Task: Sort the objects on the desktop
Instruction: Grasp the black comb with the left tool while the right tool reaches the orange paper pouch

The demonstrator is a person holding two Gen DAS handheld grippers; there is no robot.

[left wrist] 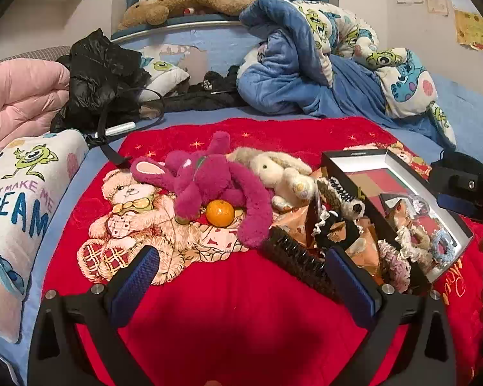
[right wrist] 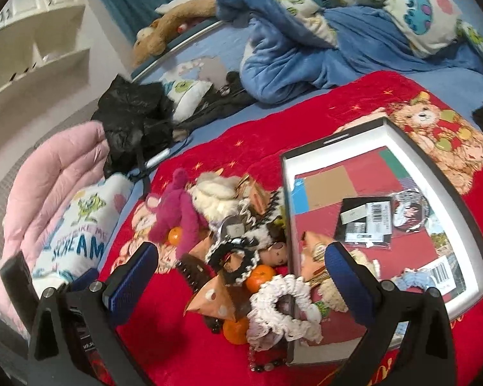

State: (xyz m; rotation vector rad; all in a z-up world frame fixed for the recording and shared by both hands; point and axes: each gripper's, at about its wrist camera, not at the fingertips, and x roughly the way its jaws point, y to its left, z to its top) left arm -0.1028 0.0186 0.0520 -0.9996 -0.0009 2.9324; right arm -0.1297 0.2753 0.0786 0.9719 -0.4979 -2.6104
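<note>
A pile of small things lies on a red blanket [left wrist: 228, 305]: a magenta plush rabbit [left wrist: 215, 180], a cream plush rabbit [left wrist: 280, 173], a tangerine [left wrist: 220, 213], a dark hairbrush [left wrist: 293, 260], scrunchies and orange paper bags. A shallow black-rimmed box [right wrist: 479, 225] beside the pile holds cards, a black packet [right wrist: 367, 222] and a blue scrunchie [right wrist: 409, 281]. My left gripper [left wrist: 241, 283] is open, low over the blanket before the pile. My right gripper [right wrist: 241, 273] is open above a white scrunchie [right wrist: 283, 308] and two more tangerines [right wrist: 260, 276]. The right gripper shows at the left wrist view's right edge [left wrist: 467, 193].
A monster-print pillow [left wrist: 19, 193] and a pink quilt [left wrist: 19, 96] lie to the left. A black jacket [left wrist: 103, 77] and a rumpled blue blanket [left wrist: 306, 74] lie behind the red blanket. A brown plush toy [left wrist: 183, 3] rests on the headboard. White shelves [right wrist: 32, 64] stand far left.
</note>
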